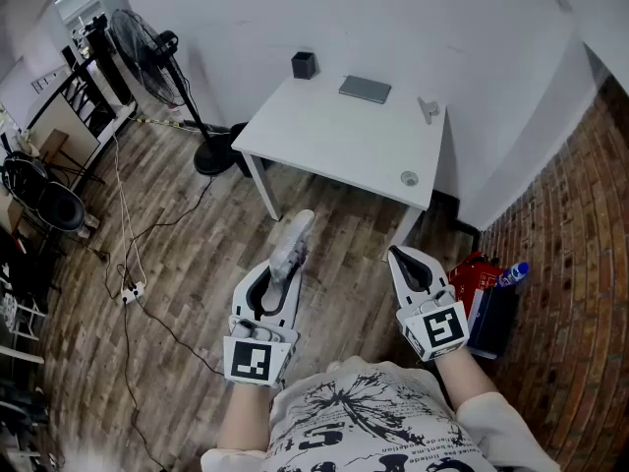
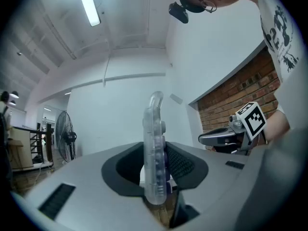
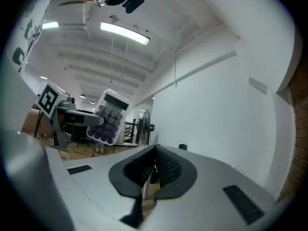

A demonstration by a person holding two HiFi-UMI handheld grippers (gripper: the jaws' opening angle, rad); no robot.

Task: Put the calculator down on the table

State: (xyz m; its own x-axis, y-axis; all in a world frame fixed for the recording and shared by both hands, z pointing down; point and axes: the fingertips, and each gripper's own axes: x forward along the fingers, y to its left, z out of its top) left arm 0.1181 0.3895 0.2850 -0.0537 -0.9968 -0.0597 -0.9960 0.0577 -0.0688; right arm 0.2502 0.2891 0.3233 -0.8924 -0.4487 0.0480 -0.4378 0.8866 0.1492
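A clear-cased calculator (image 1: 291, 244) with purple keys is held in the air over the wooden floor, short of the white table (image 1: 334, 141). My left gripper (image 1: 282, 275) is shut on its lower end. In the left gripper view the calculator (image 2: 155, 148) stands edge-on and upright, with the pads (image 2: 175, 165) pressing its sides. My right gripper (image 1: 413, 268) hovers level to the right of it, shut with nothing between its jaws (image 3: 153, 165). From the right gripper view the calculator's keypad (image 3: 109, 118) shows at the left.
On the table stand a black cup (image 1: 304, 64), a flat grey case (image 1: 366, 88), a small clip-like thing (image 1: 429, 109) and a round disc (image 1: 409, 178). A standing fan (image 1: 147, 42) and floor cables (image 1: 130, 290) are to the left. A red box (image 1: 477, 281) sits by the brick wall.
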